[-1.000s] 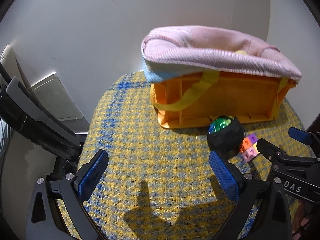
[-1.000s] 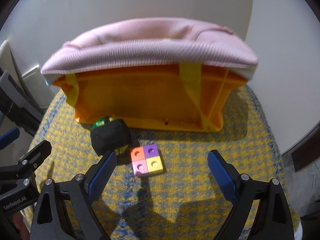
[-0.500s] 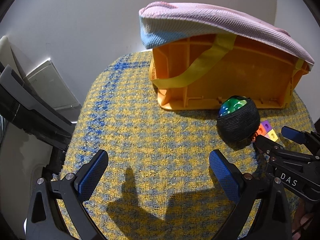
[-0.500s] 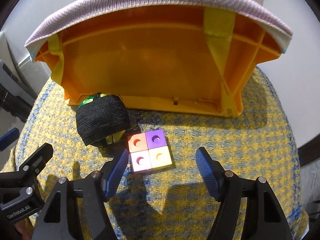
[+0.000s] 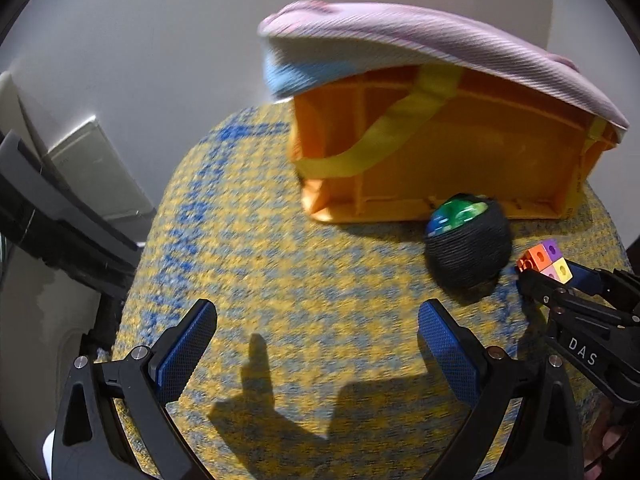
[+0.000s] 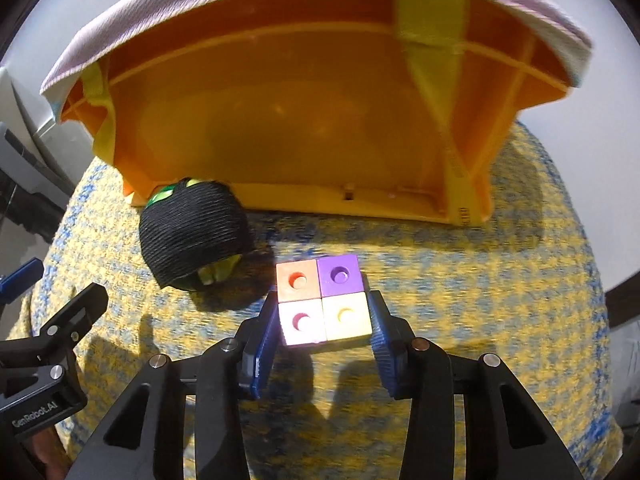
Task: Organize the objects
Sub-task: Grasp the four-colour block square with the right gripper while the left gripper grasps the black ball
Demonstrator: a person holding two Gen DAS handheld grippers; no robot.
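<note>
A yellow-and-blue houndstooth cloth [image 6: 460, 272] covers the table. The bin [image 6: 304, 120] is orange with yellow straps, topped by a pink ribbed fabric [image 5: 420, 44]. The block [image 6: 322, 304] shows orange, purple, pink and yellow squares. The ball [image 6: 192, 232] is black over green.

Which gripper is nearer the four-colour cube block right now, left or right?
Right. The right gripper is shut on the cube block, pads on both sides. The left gripper hangs open over bare cloth, off to the block's side.
</note>
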